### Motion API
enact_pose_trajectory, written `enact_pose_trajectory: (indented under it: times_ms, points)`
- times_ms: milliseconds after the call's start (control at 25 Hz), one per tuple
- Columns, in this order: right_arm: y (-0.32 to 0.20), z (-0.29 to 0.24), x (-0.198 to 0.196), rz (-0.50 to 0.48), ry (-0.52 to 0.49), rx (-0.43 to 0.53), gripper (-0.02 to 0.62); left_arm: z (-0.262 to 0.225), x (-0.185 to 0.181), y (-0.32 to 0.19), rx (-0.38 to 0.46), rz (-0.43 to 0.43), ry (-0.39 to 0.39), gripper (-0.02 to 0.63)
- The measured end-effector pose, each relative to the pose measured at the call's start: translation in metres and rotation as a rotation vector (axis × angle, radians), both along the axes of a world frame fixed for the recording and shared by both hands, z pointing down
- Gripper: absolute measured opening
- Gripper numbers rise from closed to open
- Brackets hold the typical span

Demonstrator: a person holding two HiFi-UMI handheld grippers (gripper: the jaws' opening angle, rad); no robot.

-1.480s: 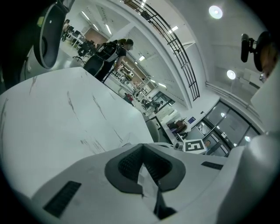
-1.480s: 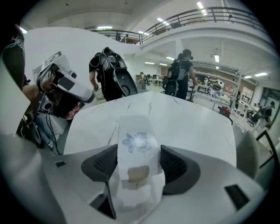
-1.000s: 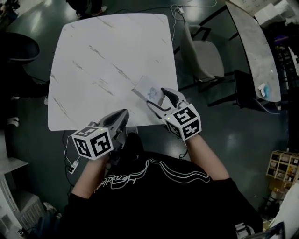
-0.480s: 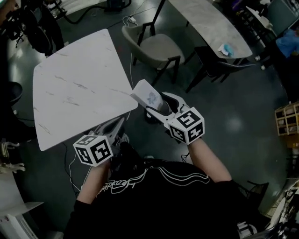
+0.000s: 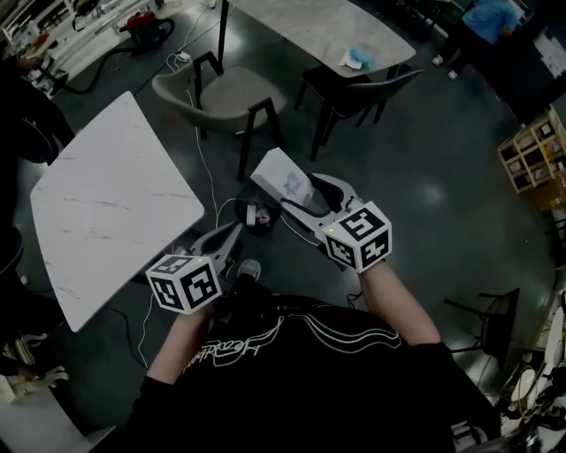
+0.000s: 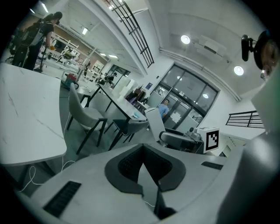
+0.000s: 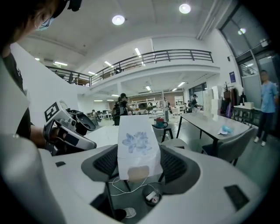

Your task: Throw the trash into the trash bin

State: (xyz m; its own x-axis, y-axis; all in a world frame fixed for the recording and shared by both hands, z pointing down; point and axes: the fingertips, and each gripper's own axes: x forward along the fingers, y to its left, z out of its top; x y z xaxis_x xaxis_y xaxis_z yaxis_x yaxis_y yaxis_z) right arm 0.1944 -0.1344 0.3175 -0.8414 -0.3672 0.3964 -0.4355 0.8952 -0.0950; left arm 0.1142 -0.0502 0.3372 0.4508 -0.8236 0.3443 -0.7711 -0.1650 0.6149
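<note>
A white marbled counter (image 5: 106,203) stood on the dark floor (image 5: 424,195). Near its corner, a small round bin (image 5: 256,216) and a white cable (image 5: 202,168) lay on the floor beside a grey chair (image 5: 217,93). A farther counter (image 5: 318,26) carried a crumpled blue item (image 5: 356,58).

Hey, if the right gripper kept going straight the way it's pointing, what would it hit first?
Likely the grey chair, with the held white packet touching first; depth is unclear.
</note>
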Motion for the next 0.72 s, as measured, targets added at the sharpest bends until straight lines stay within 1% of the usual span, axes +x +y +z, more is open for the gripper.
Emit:
enact_pose_trajectory:
  times_ms: [120, 240, 480, 640, 720]
  points:
    - [-0.008, 0.017, 0.017, 0.041, 0.004, -0.05, 0.329, 0.018, 0.017, -0.007, -0.055, 0.046, -0.021, 0.006]
    - [-0.02, 0.042, 0.016, 0.058, 0.027, -0.096, 0.33, 0.04, 0.019, -0.019, -0.105, 0.067, -0.025, 0.006]
    - [-0.064, 0.105, -0.005, 0.072, 0.102, -0.191, 0.329, 0.074, -0.007, -0.068, -0.171, 0.051, -0.001, 0.006]
    - [-0.104, 0.163, -0.029, 0.099, 0.159, -0.266, 0.33, 0.093, -0.021, -0.101, -0.196, 0.077, 0.003, 0.006]
    - [-0.121, 0.194, -0.04, 0.109, 0.187, -0.314, 0.33, 0.102, -0.027, -0.116, -0.223, 0.075, 0.028, 0.006]
